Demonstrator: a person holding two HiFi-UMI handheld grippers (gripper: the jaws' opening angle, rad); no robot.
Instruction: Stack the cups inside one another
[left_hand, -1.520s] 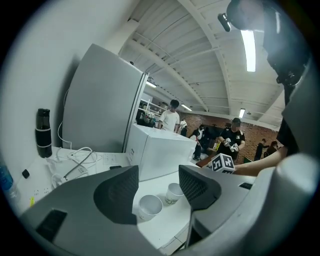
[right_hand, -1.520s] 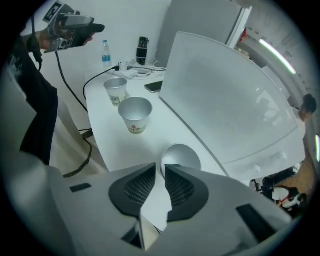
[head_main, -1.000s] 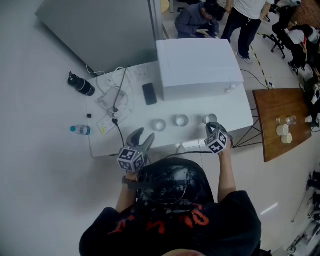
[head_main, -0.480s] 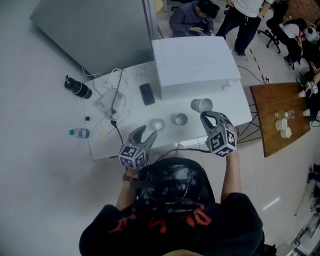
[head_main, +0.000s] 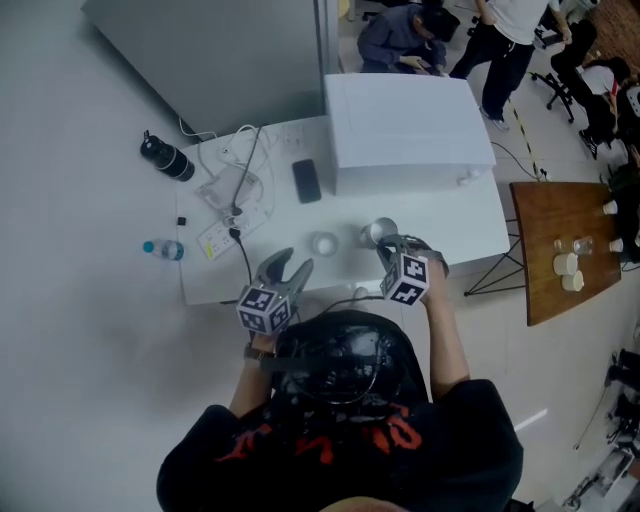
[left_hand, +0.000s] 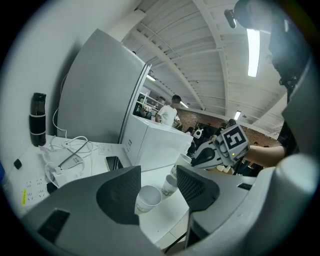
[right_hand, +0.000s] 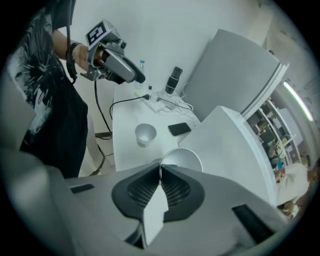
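Observation:
Three white paper cups are in play on the white table. My right gripper is shut on the rim of one cup, tilted in the air just above the middle cup. In the right gripper view the pinched cup shows past the jaws. The left cup stands upright on the table. My left gripper is open near the front edge; its jaws have just been closing with nothing between them. The left cup stands ahead of its tips.
A large white box fills the table's back right. A black phone, a power strip with cables and a black bottle lie at the left. A water bottle lies on the floor. People stand at the top.
My right gripper has lifted the right-hand cup off the table and carried it left, to above the middle cup. The left gripper has stayed in place.

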